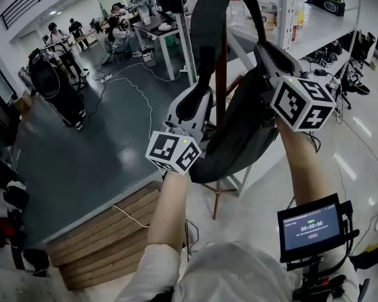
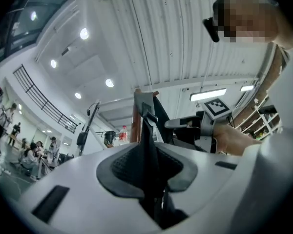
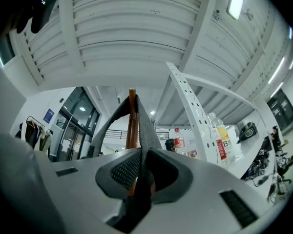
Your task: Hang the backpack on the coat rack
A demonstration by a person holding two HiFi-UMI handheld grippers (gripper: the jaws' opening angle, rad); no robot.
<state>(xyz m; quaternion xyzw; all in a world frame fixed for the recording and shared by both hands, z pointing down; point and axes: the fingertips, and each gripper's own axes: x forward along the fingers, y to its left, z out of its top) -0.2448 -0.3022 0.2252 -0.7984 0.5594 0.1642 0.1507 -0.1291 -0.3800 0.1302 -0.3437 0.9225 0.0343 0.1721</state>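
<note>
A dark grey backpack [image 1: 242,137] hangs in the air between my two raised grippers, against the brown wooden pole of the coat rack [image 1: 221,80]. My left gripper [image 1: 194,100] is shut on a black strap [image 2: 147,140] beside the pole [image 2: 136,123]. Higher up and to the right, my right gripper [image 1: 269,54] is shut on a grey strap [image 3: 142,130]. That strap runs up to the top of the pole [image 3: 132,116] and down its far side. The pole's upper hooks are cut off in the head view.
A white shelving rack [image 1: 315,27] with bottles [image 3: 223,140] stands close behind the pole on the right. A wooden platform [image 1: 107,231] lies below left. People sit at desks [image 1: 116,30] far back. A small screen [image 1: 312,228] sits on the right forearm.
</note>
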